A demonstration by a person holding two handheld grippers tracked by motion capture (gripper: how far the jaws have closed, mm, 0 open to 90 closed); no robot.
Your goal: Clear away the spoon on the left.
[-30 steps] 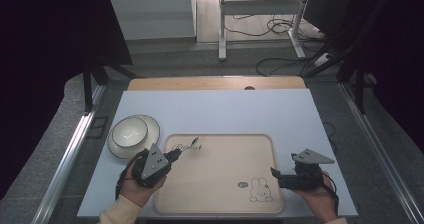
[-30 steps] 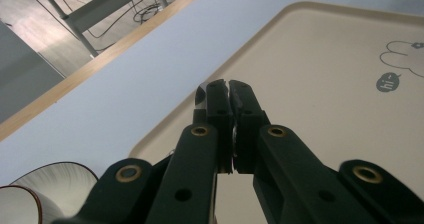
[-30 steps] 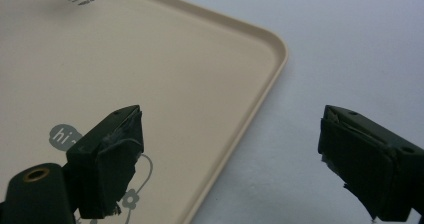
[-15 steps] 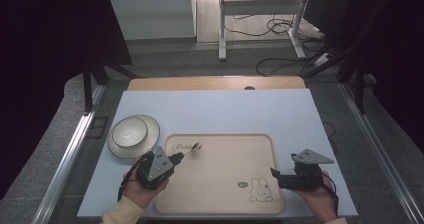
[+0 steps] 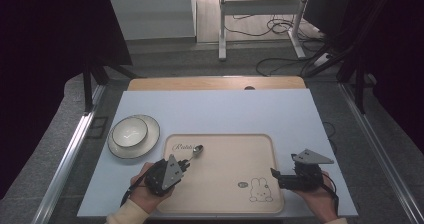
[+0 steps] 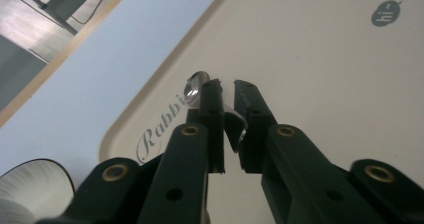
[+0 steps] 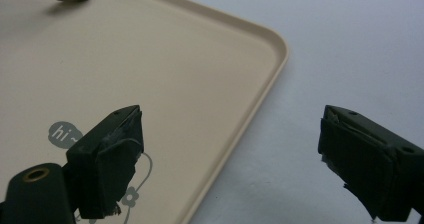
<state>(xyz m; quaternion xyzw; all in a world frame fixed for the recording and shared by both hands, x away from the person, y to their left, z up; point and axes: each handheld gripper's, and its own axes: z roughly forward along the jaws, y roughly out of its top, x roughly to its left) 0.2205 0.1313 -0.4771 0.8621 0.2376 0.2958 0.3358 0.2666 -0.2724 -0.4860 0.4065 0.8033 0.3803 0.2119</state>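
Pale blue table [image 5: 215, 114] carries a beige rabbit-print plastic tray [image 5: 230, 156], where the left hand-held gripper [image 5: 186, 165], jaws just easing apart, brackets a small silver metal spoon [image 5: 196, 151] ahead of it, while the right hand-held gripper [image 5: 274, 174] gapes wide.

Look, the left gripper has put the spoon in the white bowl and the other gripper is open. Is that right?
Not quite. The spoon lies on the beige tray, not in the white bowl; the high view shows it. The left gripper's jaws have just been opening around its handle. The right gripper is open.
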